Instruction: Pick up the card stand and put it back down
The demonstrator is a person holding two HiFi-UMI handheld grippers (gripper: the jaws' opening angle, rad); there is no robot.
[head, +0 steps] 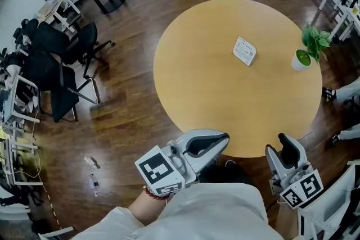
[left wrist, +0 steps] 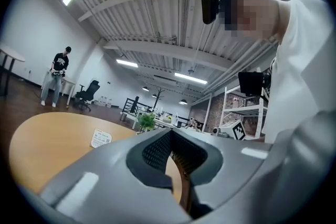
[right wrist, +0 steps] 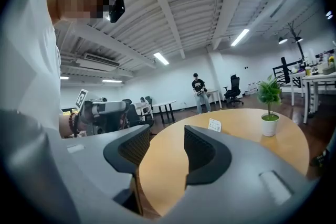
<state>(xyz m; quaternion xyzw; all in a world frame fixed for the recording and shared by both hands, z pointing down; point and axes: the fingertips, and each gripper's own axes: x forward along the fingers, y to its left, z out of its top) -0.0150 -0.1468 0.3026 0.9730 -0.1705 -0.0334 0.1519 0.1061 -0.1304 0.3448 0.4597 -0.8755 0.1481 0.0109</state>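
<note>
On the far right part of the round table [head: 197,81] the card stand [head: 244,50] sits with its printed face toward the near side, near the potted plant [head: 308,48] but apart from it. Both grippers hang at the near edge, well apart from the stand. The left gripper [head: 211,143] has its jaws drawn together at the tips and holds nothing. The right gripper [head: 287,146] has its jaws parted with only table showing between them. The right one looks the better choice, being on the stand's side and ready to close. It should probably reach far across, staying left of the plant, straddle the thin card from above, close gently, lift only a little, and release once the base rests flat.
</note>
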